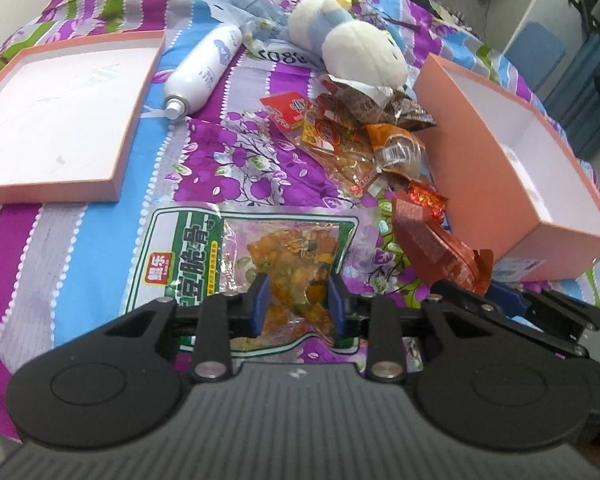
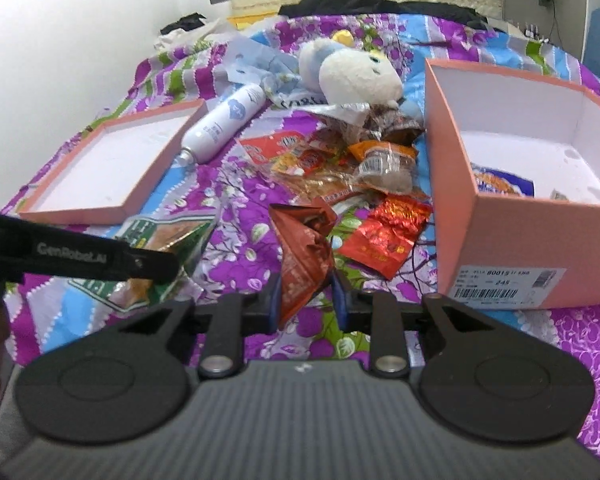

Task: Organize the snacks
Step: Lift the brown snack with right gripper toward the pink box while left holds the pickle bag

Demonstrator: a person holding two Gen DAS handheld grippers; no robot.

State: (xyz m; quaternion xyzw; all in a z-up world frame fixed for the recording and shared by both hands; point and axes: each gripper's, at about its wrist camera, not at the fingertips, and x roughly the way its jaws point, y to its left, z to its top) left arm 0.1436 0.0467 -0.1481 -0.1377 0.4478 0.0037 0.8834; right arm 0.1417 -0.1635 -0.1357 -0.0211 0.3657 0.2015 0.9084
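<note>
The left tool (image 1: pixel 296 304) is covering the lower edge of the green-bordered snack bag (image 1: pixel 204 256), so whether its pads are pressing the bag is not readable. In the right wrist view the left tool's arm (image 2: pixel 76 256) is hiding much of that bag. The pink box's (image 2: pixel 540 236) front wall is concealing most of a blue-and-orange packet (image 2: pixel 500 182) inside. The box label's (image 2: pixel 508 282) small print is blurring out. The box lid (image 1: pixel 60 120) is running off the picture's left edge.

We look steeply down from both wrist cameras, close over the bed (image 1: pixel 80 248); both views share the snack pile (image 1: pixel 348 136) and pink box (image 2: pixel 516 240).
</note>
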